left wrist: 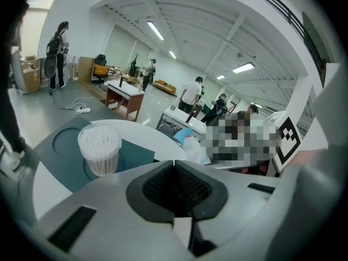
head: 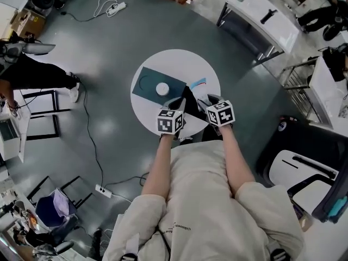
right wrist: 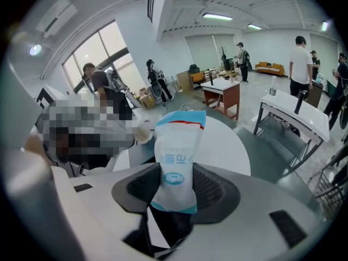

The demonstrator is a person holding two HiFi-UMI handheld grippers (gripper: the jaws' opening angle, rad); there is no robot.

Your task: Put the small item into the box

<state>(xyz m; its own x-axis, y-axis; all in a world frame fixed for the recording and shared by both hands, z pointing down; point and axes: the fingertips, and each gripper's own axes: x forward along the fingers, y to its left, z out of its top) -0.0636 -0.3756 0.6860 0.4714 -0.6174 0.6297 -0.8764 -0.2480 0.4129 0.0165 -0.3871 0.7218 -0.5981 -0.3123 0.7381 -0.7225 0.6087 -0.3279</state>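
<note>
Sachet in transit: my right gripper [right wrist: 175,192] carries the sachet [right wrist: 176,145] above the round white counter [head: 190,64]; its jaws are closed on the packet's lower half, spread fairly wide by its bulk, so the blue-and-red top stands upright and clear of the pads; I judge that this leaves it free to slip out once the jaws part over the box. My left gripper [left wrist: 175,181] has its jaws pressed together with nothing between them; I take it for the spare hand, placed near to steady whatever receives the sachet. The sachet is therefore off the counter, in the air over its near edge, and not yet in any box. No box is plain in any view; a dark shape [head: 187,98] lies between the two grippers at that near edge, and I cannot tell whether it is the box. Farther out, a swab jar [left wrist: 99,145] stands upright inside a ring marked on a teal mat [head: 145,86], apart from both grippers; the ring reads as a set spot for it. Both my forearms reach forward from the chest, nearly parallel; the grippers sit just beside each other, marker cubes uppermost, noses tipped down toward the counter; other people stand well back in the hall.
</note>
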